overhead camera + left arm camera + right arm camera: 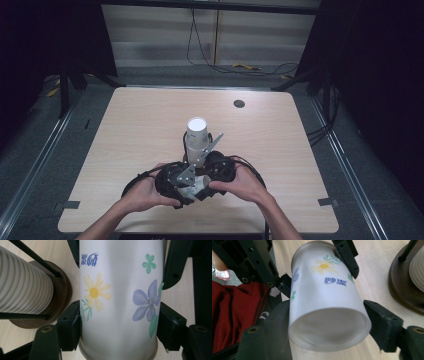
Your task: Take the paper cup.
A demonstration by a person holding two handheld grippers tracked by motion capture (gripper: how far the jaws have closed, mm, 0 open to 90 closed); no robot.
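Item one, my two hands: both come in from the near edge of the table (280,150) and meet at its near middle, the left hand (142,195) and the right hand (240,182) cupped around their tools so that the two black bodies sit close together. Item two, grippers, count two. My left gripper (117,322) is clamped across the wall of the flowered cup (117,302), one pad pressed on each side just above the rim end. My right gripper (327,322) stands around the same cup (324,297) near its base; the pad on one side lies against the wall, the other shows a sliver of gap, so I log it as not gripping. Item three, flowered cup, count one: white paper, with a yellow daisy, a violet flower, green leaves and blue lettering, held off the table between the two tools, lying roughly level with its base toward the right gripper's camera. Item four, cup stack (197,134), count one: ribbed white cups standing upright on a round dark wooden base (60,297) with thin black rods, just beyond my hands.
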